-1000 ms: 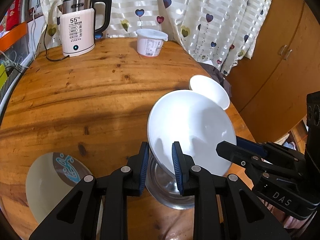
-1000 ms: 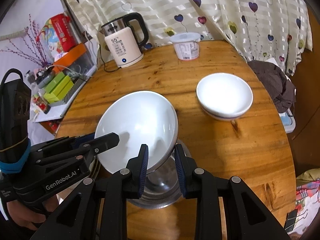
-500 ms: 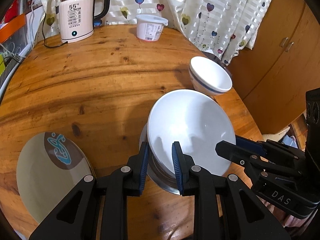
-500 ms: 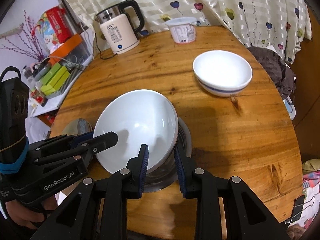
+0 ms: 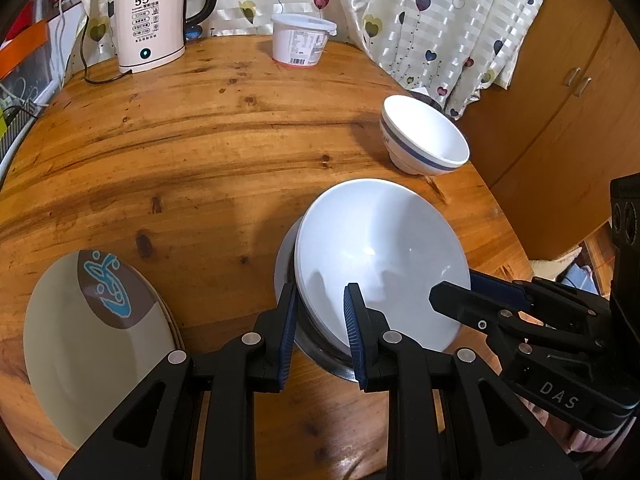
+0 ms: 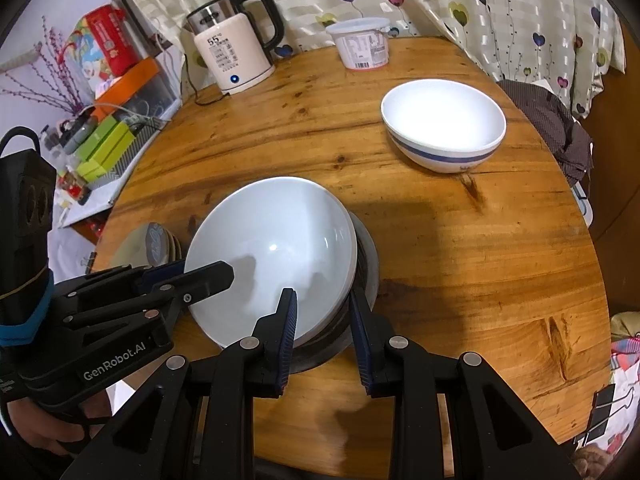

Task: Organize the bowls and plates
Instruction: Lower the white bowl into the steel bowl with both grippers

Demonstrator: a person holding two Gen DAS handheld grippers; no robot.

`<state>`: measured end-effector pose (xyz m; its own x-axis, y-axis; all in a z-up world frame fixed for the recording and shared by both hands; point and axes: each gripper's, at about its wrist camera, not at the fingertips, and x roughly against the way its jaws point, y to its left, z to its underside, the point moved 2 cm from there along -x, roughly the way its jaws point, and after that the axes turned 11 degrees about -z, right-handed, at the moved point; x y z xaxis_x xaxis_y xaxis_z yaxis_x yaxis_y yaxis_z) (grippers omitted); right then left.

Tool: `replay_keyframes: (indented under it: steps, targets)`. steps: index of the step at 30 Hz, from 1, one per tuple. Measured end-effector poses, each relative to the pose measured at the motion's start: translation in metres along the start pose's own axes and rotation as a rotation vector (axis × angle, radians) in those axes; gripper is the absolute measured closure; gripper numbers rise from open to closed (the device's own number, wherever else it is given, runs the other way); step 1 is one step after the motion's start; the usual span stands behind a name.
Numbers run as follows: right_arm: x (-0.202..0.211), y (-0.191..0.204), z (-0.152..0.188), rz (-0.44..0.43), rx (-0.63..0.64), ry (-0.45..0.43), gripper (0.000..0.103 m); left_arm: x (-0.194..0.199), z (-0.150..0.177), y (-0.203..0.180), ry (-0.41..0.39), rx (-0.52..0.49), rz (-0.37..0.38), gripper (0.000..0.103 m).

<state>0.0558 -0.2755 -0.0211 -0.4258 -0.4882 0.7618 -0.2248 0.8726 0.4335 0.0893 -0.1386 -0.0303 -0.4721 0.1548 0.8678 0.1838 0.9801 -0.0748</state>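
Tongs left (image 5: 320,332) and right (image 6: 322,328) both clamp the white bowl (image 5: 380,264), nested tilted in a steel bowl (image 6: 366,258).

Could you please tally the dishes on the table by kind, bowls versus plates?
White bowls: 2 — large white bowl, blue-striped bowl
Metal bowls: 1 — steel bowl
Plates: at least 1 — beige plate, apparently topping a stack
Total: at least 4

The white bowl (image 5: 380,264) hides most of the steel bowl (image 5: 320,350) beneath it.
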Motion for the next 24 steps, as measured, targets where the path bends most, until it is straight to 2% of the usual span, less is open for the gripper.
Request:
replay_keyframes:
  steps: [12,24]
  targets:
    - [-0.0035,-0.0012,0.0003,0.009,0.003,0.016,0.075,-0.0004,0.0008,-0.0015,0.0,-0.009,-0.003,0.078]
    - [0.0029,0.0025,-0.0014,0.012,0.021,-0.007,0.075,0.0047,0.0007,0.0021,-0.017,-0.001,-0.003,0.078]
